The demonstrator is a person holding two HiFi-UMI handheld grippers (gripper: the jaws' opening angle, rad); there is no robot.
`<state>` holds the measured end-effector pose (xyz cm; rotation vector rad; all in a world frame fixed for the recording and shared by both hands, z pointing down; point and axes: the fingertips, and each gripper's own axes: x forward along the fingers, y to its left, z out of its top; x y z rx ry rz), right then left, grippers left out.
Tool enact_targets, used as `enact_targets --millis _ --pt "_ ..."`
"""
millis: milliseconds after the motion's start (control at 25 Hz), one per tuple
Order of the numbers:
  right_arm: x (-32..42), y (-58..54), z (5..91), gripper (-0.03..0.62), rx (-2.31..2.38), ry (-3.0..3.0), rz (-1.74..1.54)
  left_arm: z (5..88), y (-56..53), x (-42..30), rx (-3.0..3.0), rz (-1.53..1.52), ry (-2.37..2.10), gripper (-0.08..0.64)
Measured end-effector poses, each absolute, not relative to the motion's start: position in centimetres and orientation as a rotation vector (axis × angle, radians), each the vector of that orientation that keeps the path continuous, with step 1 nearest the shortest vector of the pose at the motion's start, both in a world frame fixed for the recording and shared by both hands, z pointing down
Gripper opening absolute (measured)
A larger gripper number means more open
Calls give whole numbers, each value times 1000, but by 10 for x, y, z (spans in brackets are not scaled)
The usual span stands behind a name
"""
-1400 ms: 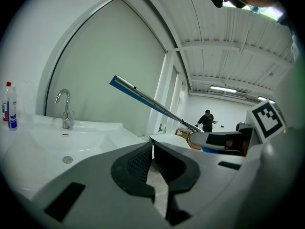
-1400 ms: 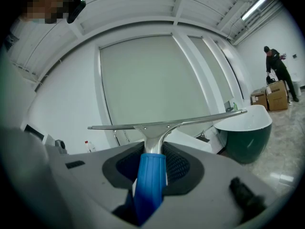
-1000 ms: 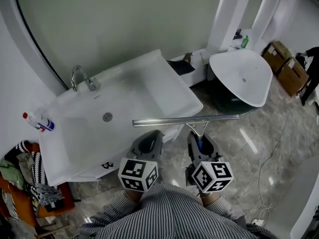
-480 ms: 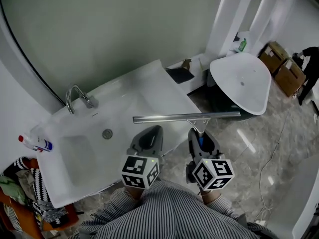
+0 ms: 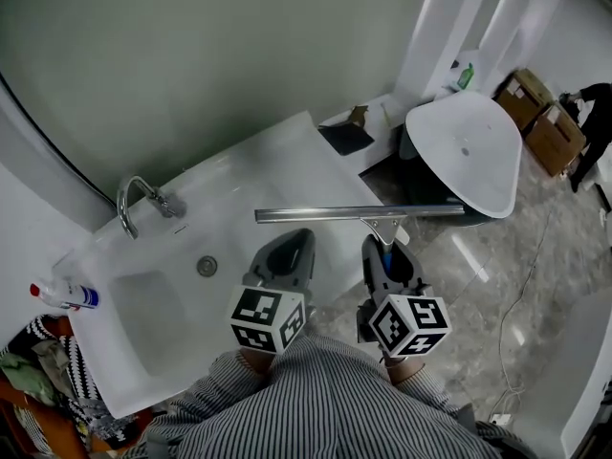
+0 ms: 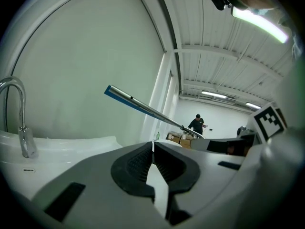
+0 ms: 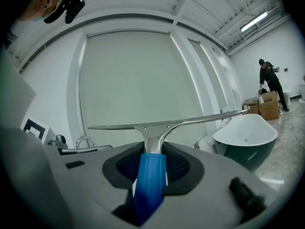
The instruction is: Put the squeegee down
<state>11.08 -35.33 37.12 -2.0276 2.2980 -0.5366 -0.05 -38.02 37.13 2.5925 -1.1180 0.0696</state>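
Note:
The squeegee (image 5: 359,213) has a long metal blade and a blue handle (image 7: 150,175). My right gripper (image 5: 382,249) is shut on that handle and holds the blade level, crosswise, above the right end of the white sink counter (image 5: 277,165). In the right gripper view the blade (image 7: 162,124) stretches across in front of the jaws (image 7: 153,151). My left gripper (image 5: 290,249) hangs beside it on the left, shut on nothing, its pads meeting in the left gripper view (image 6: 152,147). There the squeegee blade (image 6: 143,106) crosses the air above.
A chrome faucet (image 5: 134,199) and a drain (image 5: 207,267) belong to the sink basin. A spray bottle (image 5: 62,295) lies at its left end. A white tub (image 5: 469,146) stands at the right, with cardboard boxes (image 5: 540,113) and a person (image 5: 588,108) beyond.
Both grippers have moved forward with the squeegee, from the counter's front edge to above the counter. The grip on the handle is unchanged.

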Motion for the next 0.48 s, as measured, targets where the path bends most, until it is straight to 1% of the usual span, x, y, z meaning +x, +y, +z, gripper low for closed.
enact_targets --millis 480 --pt "105 -375 379 110 -2025 2326 -574 383 -396 -8 2546 92 -1137 23"
